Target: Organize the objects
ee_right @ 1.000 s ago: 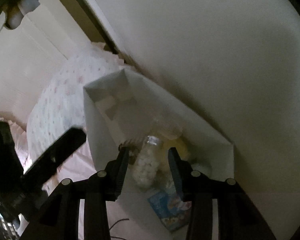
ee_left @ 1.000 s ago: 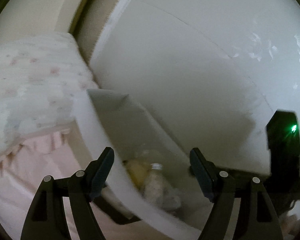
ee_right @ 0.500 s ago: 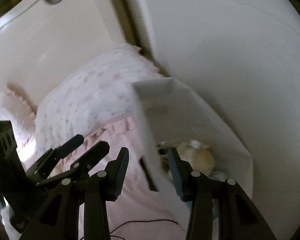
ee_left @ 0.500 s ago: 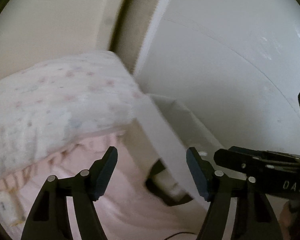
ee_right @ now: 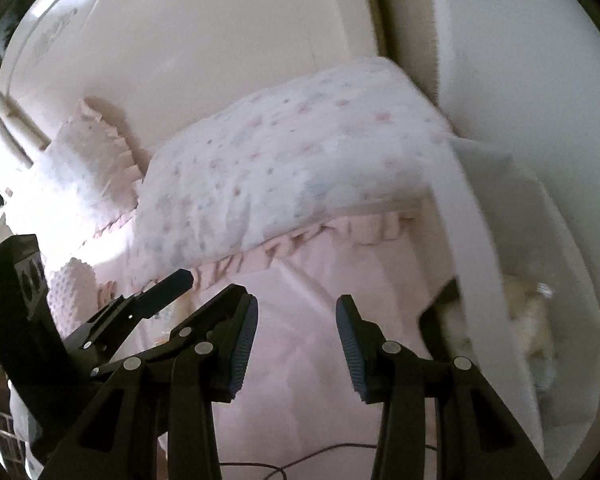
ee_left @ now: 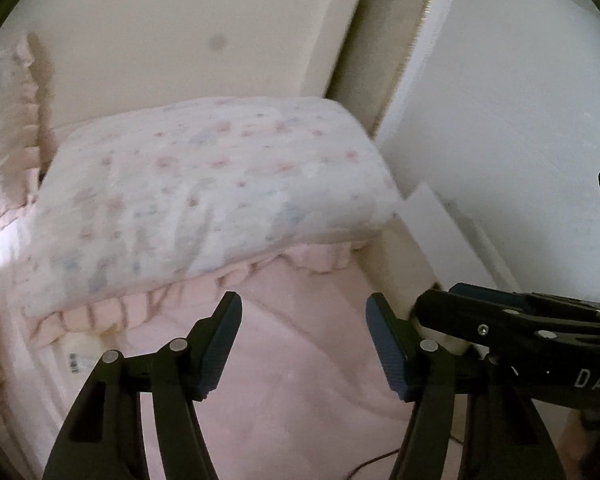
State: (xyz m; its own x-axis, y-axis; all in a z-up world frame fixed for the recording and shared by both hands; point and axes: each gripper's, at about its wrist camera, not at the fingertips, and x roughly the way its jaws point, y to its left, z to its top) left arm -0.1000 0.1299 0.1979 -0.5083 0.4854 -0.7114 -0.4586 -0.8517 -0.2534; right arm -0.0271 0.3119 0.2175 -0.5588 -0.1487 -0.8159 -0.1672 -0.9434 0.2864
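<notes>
My left gripper (ee_left: pixel 302 344) is open and empty above the pink bedsheet (ee_left: pixel 300 380). My right gripper (ee_right: pixel 296 344) is open and empty above the same pink bedsheet (ee_right: pixel 300 320). A white paper bag (ee_right: pixel 480 280) stands at the right against the wall, with yellowish items (ee_right: pixel 528 320) inside, blurred. In the left wrist view only the bag's edge (ee_left: pixel 432 220) shows, behind the right gripper's fingers (ee_left: pixel 500 316). The left gripper's finger (ee_right: pixel 160 292) shows at the left of the right wrist view.
A folded white quilt with small pink and blue dots (ee_left: pixel 204 192) lies on the bed ahead, also in the right wrist view (ee_right: pixel 292 156). A ruffled pillow (ee_right: pixel 88 148) lies behind it. A thin dark cable (ee_right: pixel 300 460) runs on the sheet. A white wall (ee_left: pixel 500 100) stands at the right.
Both grippers have swung left, away from the paper bag, and now face the bed and quilt. The bag has shifted to the right edge of both views. Both stay open.
</notes>
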